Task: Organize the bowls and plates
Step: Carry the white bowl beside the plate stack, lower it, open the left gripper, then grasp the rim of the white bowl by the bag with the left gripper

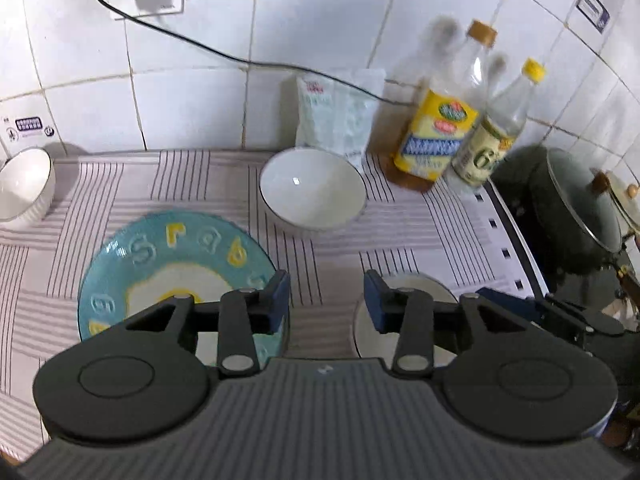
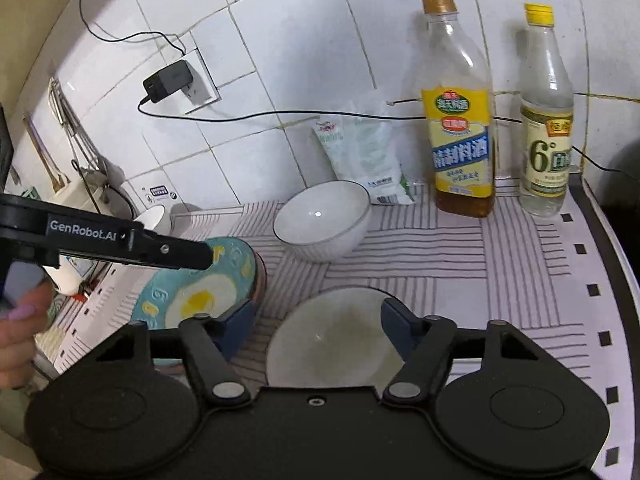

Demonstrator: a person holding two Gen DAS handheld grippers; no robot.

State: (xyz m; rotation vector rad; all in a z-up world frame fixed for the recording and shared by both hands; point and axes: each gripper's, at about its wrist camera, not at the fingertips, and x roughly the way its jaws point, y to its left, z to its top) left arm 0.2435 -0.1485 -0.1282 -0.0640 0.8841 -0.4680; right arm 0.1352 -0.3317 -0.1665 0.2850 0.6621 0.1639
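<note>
Striped cloth (image 1: 360, 248) on counter, white tiled wall (image 1: 320, 20), both grippers' fingers released.

**Black linkages, blue pads, lilac nail**

The left gripper (image 1: 326, 300) has a ribbed dark grey housing, two round black discs, black link arms with silver pivot pins, and blue fingers (image 1: 278, 300). The right gripper (image 2: 318, 326) is built alike, with a smooth black body and a central screw. White "GenRobot.AI" lettering marks the left gripper's side. The left hand (image 2: 18, 332) shows bare skin and a lilac-painted nail.
</note>
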